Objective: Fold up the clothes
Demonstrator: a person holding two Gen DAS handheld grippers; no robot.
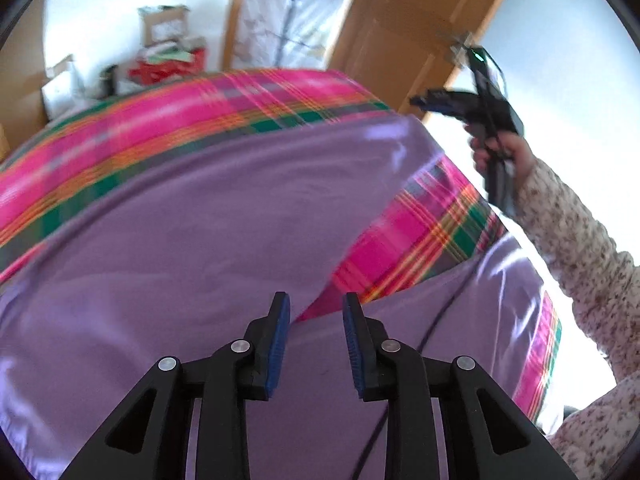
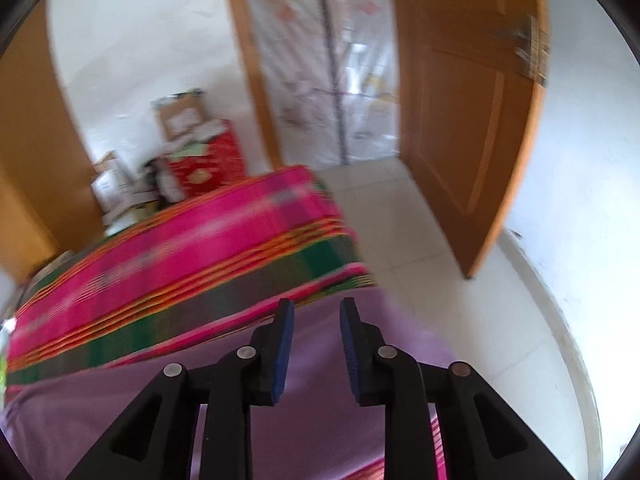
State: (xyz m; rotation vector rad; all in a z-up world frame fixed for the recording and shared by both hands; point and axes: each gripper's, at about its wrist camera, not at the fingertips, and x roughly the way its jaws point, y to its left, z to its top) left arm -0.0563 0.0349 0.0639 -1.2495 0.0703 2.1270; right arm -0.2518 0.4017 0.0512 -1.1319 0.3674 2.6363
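Both claws, left and right, gape above purple garment (nothing gripped)

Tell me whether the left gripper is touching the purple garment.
Apart. The left wrist view shows the left gripper open, pads bare, raised over the purple garment.

Pretty bright room, white walls and pale tiled floor. A wooden door stands open ahead and right of the hand-held gripper. Cardboard boxes and a red box are piled ahead-left by the wall. Bed has a pink plaid cover.
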